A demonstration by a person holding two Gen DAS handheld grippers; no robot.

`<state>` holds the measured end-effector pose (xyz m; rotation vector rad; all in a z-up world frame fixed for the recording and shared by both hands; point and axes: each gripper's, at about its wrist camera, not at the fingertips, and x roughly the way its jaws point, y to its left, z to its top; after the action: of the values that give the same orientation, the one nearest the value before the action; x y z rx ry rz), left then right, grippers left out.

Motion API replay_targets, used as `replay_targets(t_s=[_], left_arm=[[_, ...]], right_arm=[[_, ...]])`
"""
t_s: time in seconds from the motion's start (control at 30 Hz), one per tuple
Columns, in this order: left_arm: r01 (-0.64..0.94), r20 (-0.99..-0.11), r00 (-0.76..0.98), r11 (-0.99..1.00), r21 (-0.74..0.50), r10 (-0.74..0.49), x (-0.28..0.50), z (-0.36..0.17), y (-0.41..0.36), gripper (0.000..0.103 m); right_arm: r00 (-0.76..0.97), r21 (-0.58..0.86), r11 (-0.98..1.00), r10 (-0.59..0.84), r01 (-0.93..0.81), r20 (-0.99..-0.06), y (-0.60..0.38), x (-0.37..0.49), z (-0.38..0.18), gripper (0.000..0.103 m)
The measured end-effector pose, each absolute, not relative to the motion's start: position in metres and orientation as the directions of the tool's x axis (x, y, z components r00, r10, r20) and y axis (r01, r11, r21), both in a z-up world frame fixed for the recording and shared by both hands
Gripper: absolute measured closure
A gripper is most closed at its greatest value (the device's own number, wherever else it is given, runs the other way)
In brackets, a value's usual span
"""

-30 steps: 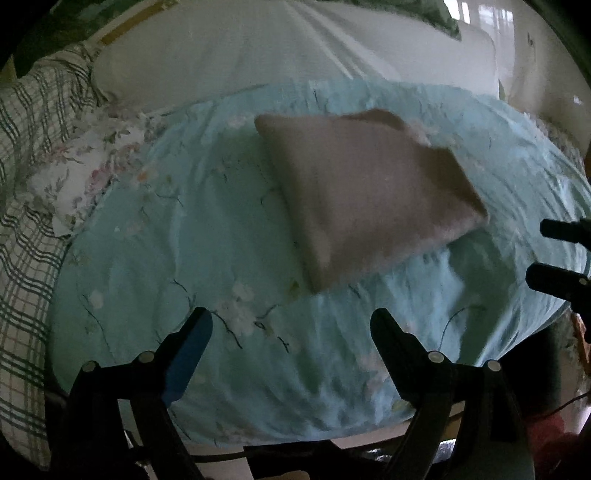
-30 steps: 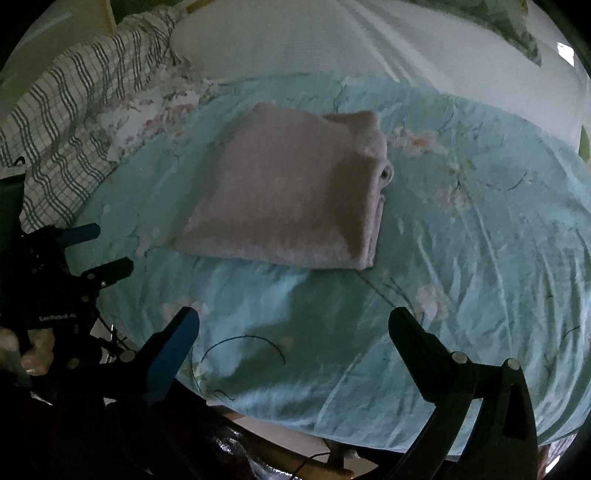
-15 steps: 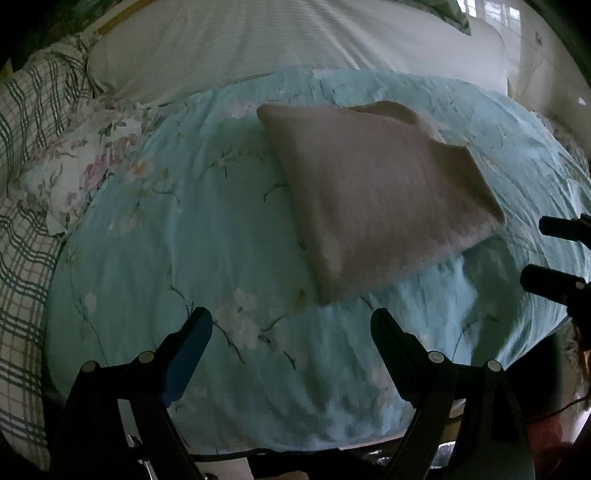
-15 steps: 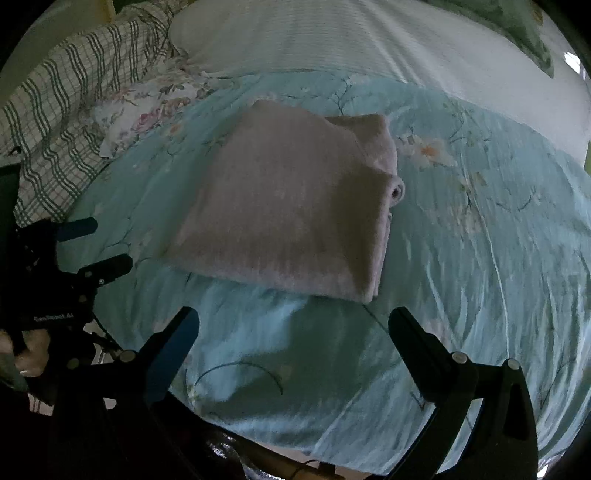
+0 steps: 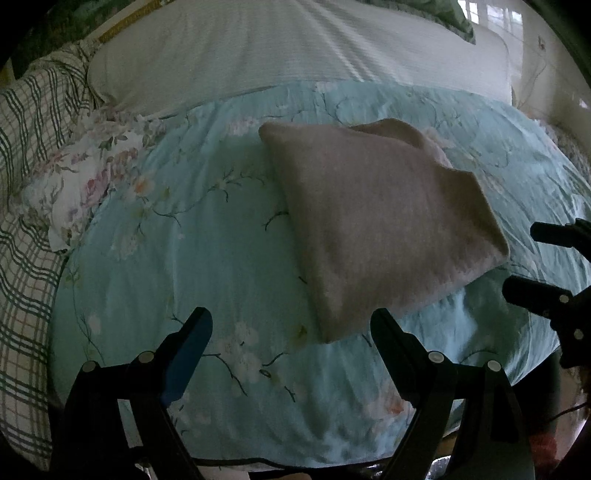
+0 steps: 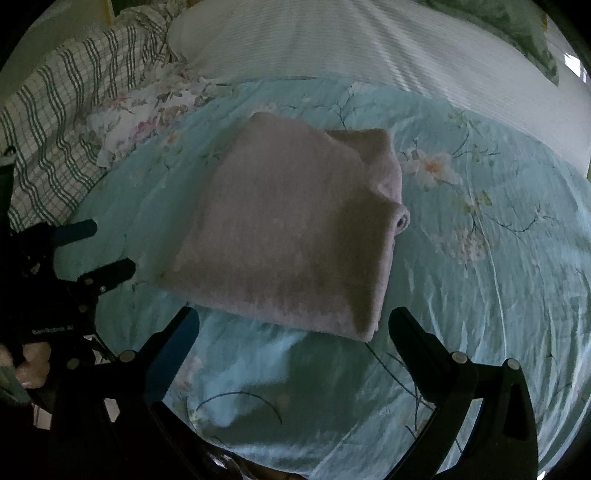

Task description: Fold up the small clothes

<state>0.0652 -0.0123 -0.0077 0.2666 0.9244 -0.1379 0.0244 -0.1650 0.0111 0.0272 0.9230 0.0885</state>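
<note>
Your left gripper [image 5: 291, 325] is spread wide, nothing between the fingers, hovering over the near edge of the quilt [image 5: 207, 266]. Its right finger tip sits just in front of the near corner of the garment [image 5: 376, 221], not touching it as far as the view shows. From the right wrist view, the same gripper [image 6: 94, 247] shows at the left edge, jaws apart, near the garment's left side.

Your right gripper [image 6: 293, 325] is also wide, empty, poised over the quilt [image 6: 480, 295] just short of the garment's near edge [image 6: 295, 229]. In the left wrist view its two fingers [image 5: 535, 266] enter from the right edge, apart, close to the garment's right corner.

Garment: pinkish-grey, folded into a thick rough rectangle, lying flat on the teal floral quilt, about mid-quilt. A second layer peeks out at the far side; a rolled edge shows at the right side in the right wrist view.

Left of the quilt: a white floral cloth [image 5: 81, 184], crumpled, touching the quilt edge. Beyond that, a green-checked blanket [image 5: 29, 122].

Farthest: a white ribbed cover [image 5: 295, 48] across the bed, behind the quilt. A green patterned pillow [image 6: 524, 33] lies at the far right.
</note>
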Motion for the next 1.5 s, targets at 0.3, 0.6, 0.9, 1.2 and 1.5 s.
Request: replay_targets(t_s=[0.3,0.6,0.9,1.2,1.5], left_arm=[[0.221,-0.798,0.602,0.962,0.161,-0.005,0.074,-0.004,-0.011,0.015],[0.213,-0.796,0.606,0.964,0.159,-0.003,0.074,-0.002,-0.011,0.015],[0.211,-0.795,0.607,0.965,0.157,-0.003,0.072,-0.001,-0.01,0.015],[0.207,-0.792,0.61,0.965,0.159,0.0,0.068,0.0,-0.011,0.015],[0.201,-0.791,0.611,0.968,0.152,-0.003,0.064,0.003,-0.011,0.015]], right_arm=[[0.608,0.047,0.995,0.09,-0.086,-0.789,-0.157,0.033,0.018,0.001],[0.599,0.047,0.995,0.092,-0.089,-0.796,-0.157,0.034,0.015,0.001],[0.598,0.052,0.995,0.095,-0.09,-0.796,-0.162,0.033,0.015,0.001],[0.591,0.058,0.995,0.096,-0.082,-0.801,-0.164,0.029,0.013,0.001],[0.591,0.059,0.995,0.096,-0.082,-0.801,-0.164,0.028,0.013,0.001]])
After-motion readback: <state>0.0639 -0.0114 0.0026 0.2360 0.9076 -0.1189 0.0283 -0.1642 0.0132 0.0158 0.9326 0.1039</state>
